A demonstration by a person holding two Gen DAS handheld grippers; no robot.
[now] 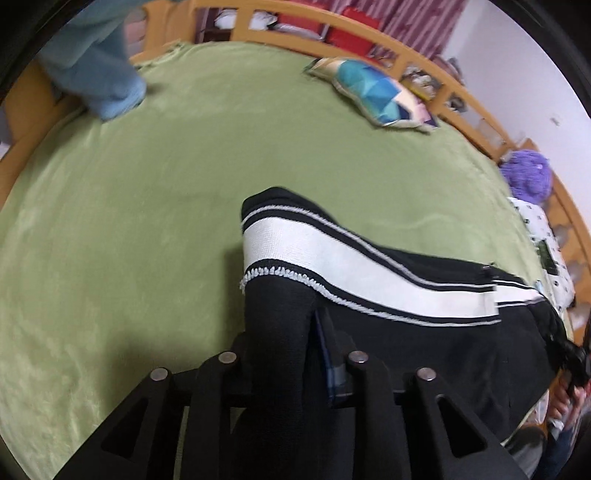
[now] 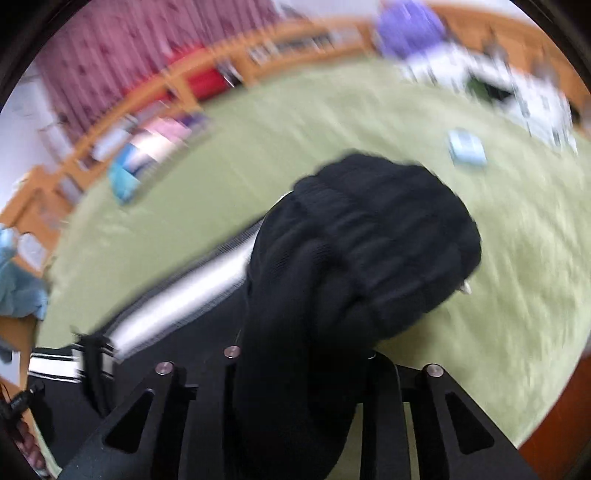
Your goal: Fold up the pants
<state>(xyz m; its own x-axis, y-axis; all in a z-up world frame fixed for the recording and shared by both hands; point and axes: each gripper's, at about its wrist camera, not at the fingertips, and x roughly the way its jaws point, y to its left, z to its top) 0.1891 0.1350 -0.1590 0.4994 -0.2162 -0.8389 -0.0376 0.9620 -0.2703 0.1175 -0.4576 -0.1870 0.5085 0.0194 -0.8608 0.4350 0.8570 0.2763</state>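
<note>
Right now, L wrist view: left tongs (image 1: 284,343) pinch a bunched black fold of the pants (image 1: 369,273), cloth running up between the fingers w/ the pads on it. Black knit pants w/ a broad white side stripe (image 1: 332,258) drape from the tongs out to the right across the green bed cover (image 1: 147,221). Prob. held by an edge so the fabric hangs taut for folding over. Patterned pillow (image 1: 373,92) lies well apart by the wooden rail (image 1: 332,29).

R wrist view (blurry): right tongs (image 2: 299,354) pinch a thick black wad of the pants (image 2: 369,240), ribbed band bulging above the fingers. Stripe trails off lower left. Both ends gripped, so I judge a lengthwise or half fold is underway, not yet laid flat on the bed.
</note>
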